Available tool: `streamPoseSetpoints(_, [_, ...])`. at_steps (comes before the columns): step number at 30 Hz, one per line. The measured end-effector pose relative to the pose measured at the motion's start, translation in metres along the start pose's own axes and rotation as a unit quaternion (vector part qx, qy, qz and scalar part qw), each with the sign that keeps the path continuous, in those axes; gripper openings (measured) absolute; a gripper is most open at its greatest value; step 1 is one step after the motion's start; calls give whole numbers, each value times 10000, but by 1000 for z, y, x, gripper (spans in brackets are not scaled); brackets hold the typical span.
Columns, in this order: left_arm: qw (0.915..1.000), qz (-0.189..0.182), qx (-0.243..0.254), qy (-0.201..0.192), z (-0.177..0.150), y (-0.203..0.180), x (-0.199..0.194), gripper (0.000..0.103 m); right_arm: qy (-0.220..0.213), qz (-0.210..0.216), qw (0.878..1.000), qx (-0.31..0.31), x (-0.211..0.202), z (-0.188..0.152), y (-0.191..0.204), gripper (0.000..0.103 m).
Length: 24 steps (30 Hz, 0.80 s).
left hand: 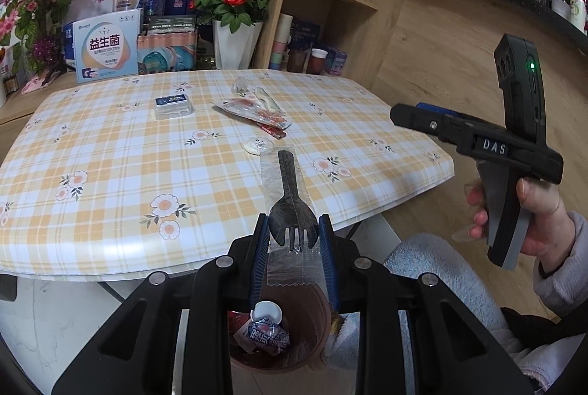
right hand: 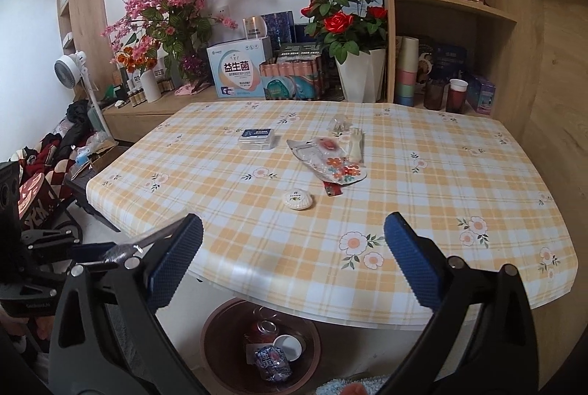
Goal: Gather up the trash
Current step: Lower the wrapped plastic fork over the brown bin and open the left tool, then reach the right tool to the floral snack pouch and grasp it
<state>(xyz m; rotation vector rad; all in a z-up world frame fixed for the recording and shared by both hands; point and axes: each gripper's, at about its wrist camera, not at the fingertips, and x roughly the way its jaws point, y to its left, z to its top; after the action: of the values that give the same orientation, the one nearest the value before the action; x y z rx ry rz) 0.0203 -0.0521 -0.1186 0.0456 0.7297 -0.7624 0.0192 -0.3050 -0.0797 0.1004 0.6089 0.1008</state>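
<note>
My left gripper [left hand: 294, 237] is shut on a black spork in a clear wrapper [left hand: 288, 189], held out over the near table edge. Right below it stands a brown bin [left hand: 312, 318] holding a white cap and crumpled wrappers. A hand holds my right gripper [left hand: 404, 114] up at the right, off the table. In the right wrist view the right gripper [right hand: 294, 248] stands wide open with nothing between its pads, above the table's near edge and the bin [right hand: 213, 332]. On the checked table [right hand: 422, 204] lie a flowered wrapper [right hand: 330, 163], a red scrap [right hand: 332, 190] and a white round lid [right hand: 298, 200].
A clear plastic box [right hand: 256, 137] and crumpled clear plastic [right hand: 340, 125] lie further back on the table. Flower vases and cartons line the counter behind, and wooden shelves [right hand: 452, 5] stand at the right. Clothes and a fan [right hand: 70, 68] sit on the floor at the left.
</note>
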Motion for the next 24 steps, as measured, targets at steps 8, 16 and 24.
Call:
streamPoseSetpoints(8, [9998, -177, 1, 128, -2, -1, 8, 61, -15, -55, 9999, 145, -1, 0, -12, 97])
streamPoseSetpoints(16, [9986, 471, -179, -157, 1, 16, 0, 89, 1, -89, 9998, 166, 2, -1, -13, 97])
streamPoseSetpoints(24, [9884, 1290, -624, -512, 8, 54, -18, 97, 59, -96, 9996, 276, 6, -4, -17, 97])
